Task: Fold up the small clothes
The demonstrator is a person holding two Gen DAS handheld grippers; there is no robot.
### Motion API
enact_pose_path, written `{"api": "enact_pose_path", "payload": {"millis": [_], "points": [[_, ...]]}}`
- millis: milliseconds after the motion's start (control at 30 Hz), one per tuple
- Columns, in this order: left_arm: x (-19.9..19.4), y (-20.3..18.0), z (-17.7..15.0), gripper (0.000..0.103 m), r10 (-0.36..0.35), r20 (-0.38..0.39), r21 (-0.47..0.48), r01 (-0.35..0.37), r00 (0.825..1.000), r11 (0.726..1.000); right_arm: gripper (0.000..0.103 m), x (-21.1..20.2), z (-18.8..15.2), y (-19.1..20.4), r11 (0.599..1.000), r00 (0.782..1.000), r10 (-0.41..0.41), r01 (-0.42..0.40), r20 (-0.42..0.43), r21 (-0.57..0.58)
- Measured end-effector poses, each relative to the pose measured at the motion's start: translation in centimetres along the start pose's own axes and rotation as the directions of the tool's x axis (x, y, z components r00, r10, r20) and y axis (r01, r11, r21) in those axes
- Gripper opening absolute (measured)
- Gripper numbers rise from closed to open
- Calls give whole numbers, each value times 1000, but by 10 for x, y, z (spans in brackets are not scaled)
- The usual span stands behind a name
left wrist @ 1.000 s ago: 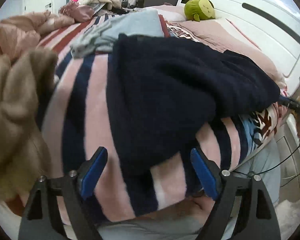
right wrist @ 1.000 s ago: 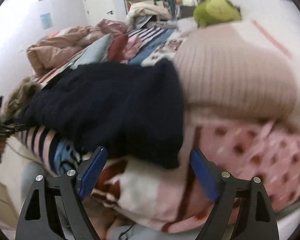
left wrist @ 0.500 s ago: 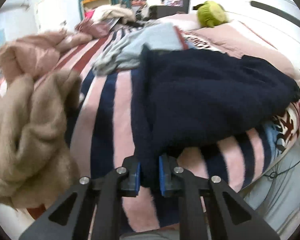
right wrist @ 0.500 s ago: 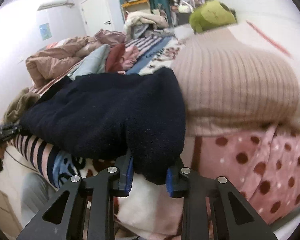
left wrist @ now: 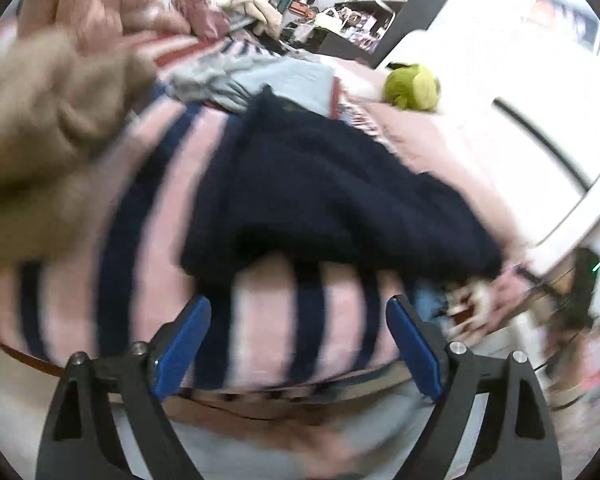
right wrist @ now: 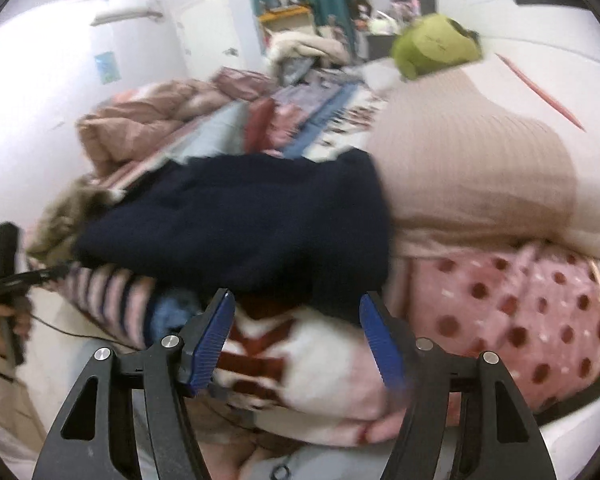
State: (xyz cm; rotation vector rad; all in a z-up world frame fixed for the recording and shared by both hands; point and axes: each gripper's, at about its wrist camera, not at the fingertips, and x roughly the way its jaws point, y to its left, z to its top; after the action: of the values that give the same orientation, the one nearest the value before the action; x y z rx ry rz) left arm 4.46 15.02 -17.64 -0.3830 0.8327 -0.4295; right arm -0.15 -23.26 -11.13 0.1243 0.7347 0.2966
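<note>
Both grippers, left (left wrist: 298, 344) and right (right wrist: 298, 338), gape wide, empty, above the folded navy knitted garment (left wrist: 324, 196); next, probably another fold.

- garment (left wrist: 332, 200): solid navy, no pattern
- blanket (left wrist: 148, 248) under garment: pink with navy stripes
- plush (left wrist: 412, 88) beyond garment: yellow-green
- fleece (left wrist: 48, 128) left of garment: tan
- sweater (right wrist: 480, 168) right of garment: beige, ribbed
- fabric (right wrist: 512, 320) below sweater: pink, dark red dots
- gripper pads (left wrist: 180, 344): blue; frames black
</note>
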Motion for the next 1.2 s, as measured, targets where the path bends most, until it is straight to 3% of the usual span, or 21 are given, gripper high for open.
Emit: {"api": "enact_pose_path", "payload": {"millis": [200, 267, 333, 367, 400, 467, 600, 767, 900, 933, 1000, 1200], "points": [[47, -3, 20, 87, -101, 81, -151, 112, 992, 982, 60, 45, 20, 54, 990, 989, 143, -143, 40, -17], [56, -2, 27, 87, -85, 137, -199, 111, 987, 974, 43, 70, 28, 69, 980, 980, 198, -198, 37, -1], [63, 0, 32, 87, -49, 190, -247, 96, 981, 964, 9, 89, 33, 78, 973, 973, 230, -231, 18, 12], [66, -1, 35, 81, -25, 207, -268, 82, 978, 960, 8, 99, 35, 81, 968, 969, 248, -248, 2, 29], [70, -3, 37, 60, 2, 210, -281, 59, 978, 958, 8, 109, 35, 85, 961, 962, 273, -273, -13, 47], [74, -13, 38, 34, 41, 191, -258, 10, 981, 966, 7, 124, 31, 95, 958, 957, 286, -284, -44, 41], [70, -36, 43, 22, 72, 193, -163, -40, 978, 986, 4, 154, 13, 97, 962, 955, 271, -268, -120, 44], [61, -60, 52, 21, 106, 207, -50, -98, 973, 994, 6, 148, 14, 82, 939, 935, 335, -320, -115, 125], [58, -92, 59, 21, 127, 227, 64, -145, 966, 987, 35, 130, 18, 71, 923, 925, 372, -361, -74, 134], [58, -100, 62, 21, 129, 230, 90, -153, 965, 984, 42, 123, 19, 68, 922, 926, 373, -363, -55, 130], [59, -119, 64, 20, 130, 235, 148, -168, 963, 975, 45, 111, 20, 63, 933, 938, 344, -339, -28, 120], [73, -178, 65, 19, 138, 237, 303, -208, 962, 930, 46, 70, 17, 19, 953, 965, 252, -261, 72, 156]]}}
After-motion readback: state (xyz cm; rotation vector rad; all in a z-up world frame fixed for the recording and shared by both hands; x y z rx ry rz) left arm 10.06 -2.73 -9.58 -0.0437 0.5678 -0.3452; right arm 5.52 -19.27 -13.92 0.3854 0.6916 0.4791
